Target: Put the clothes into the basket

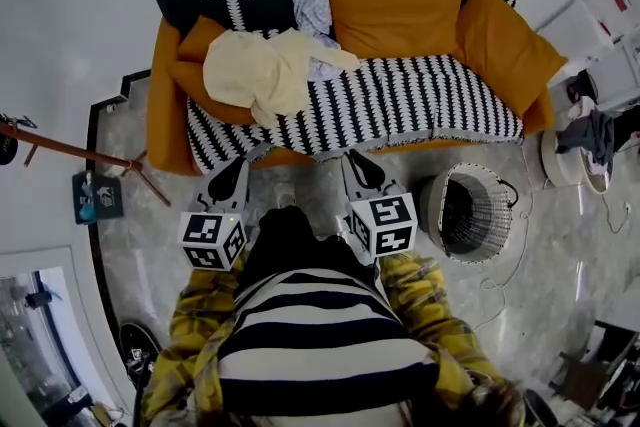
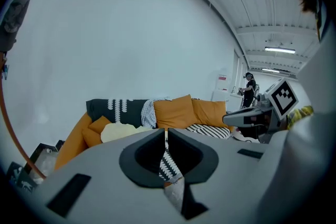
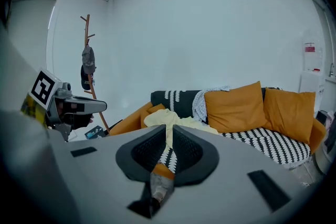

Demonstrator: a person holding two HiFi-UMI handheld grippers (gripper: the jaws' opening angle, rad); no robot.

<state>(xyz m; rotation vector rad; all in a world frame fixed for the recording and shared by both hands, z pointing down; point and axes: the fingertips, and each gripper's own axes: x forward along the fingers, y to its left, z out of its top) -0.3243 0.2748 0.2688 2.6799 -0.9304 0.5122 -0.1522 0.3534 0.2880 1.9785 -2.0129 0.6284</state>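
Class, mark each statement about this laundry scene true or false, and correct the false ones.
1. A cream garment lies on the sofa. True.
2. The basket already holds clothes. False: it looks empty.
3. The left tongs and right tongs are shut, holding nothing. True.
4. The basket stands on the left tongs' side. False: it is on the right tongs' side.
5. The cushions are green. False: they are orange.

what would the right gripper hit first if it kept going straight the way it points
Probably the black-and-white striped throw draped over the front of the sofa seat. The shut jaws of the right gripper line up with it, with the cream garment just beyond. Nothing stands between, though depth is hard to judge.
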